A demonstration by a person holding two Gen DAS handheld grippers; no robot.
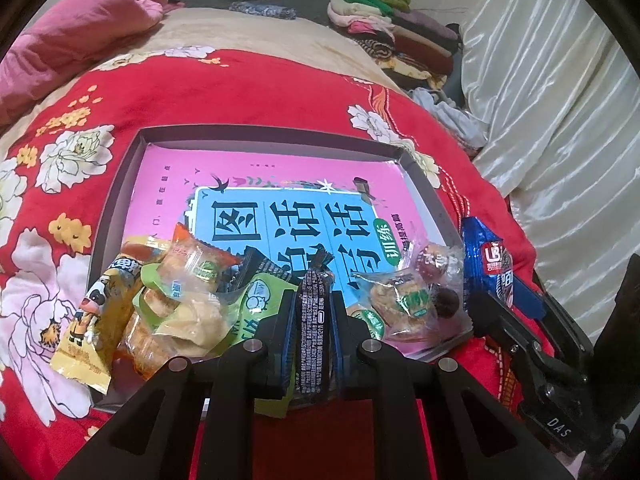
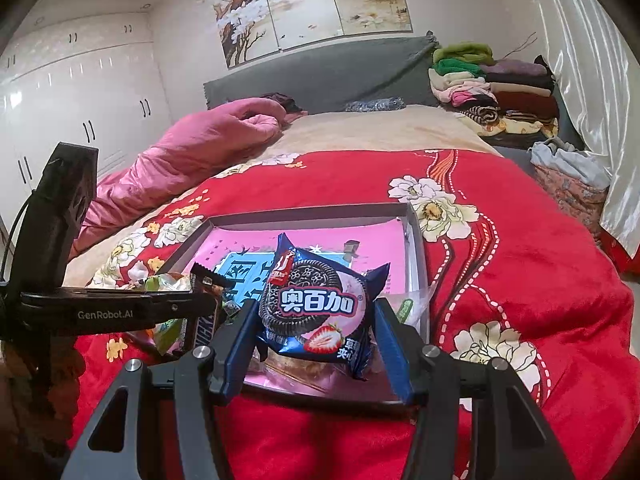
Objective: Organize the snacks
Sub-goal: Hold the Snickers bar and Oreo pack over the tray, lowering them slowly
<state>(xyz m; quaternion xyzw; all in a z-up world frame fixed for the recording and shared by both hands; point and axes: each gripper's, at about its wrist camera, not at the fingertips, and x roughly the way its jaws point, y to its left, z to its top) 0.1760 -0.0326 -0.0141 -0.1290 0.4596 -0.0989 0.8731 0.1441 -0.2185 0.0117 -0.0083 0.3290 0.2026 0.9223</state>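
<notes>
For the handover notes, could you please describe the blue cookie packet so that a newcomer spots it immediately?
On the red floral blanket lies a shallow grey box. Above its near right corner, the right tool grips the blue cookie packet. Only this packet shows a dark sandwich cookie and a strawberry.

— What was the blanket (image 2: 520,248) made of?
— Plush red cloth, soft and matt. The tray (image 1: 256,136) on it looked like matt grey cardboard, lined with a glossy pink paper book cover (image 1: 280,176).
— And the snacks?
— Shiny plastic film. The blue cookie packet (image 2: 316,312) gleamed; the dark bar wrapper (image 1: 314,320) was glossy foil.
— The curtain (image 1: 540,80)?
— Satiny and lustrous. The gripper arms were matt black plastic with small metal pins.
</notes>
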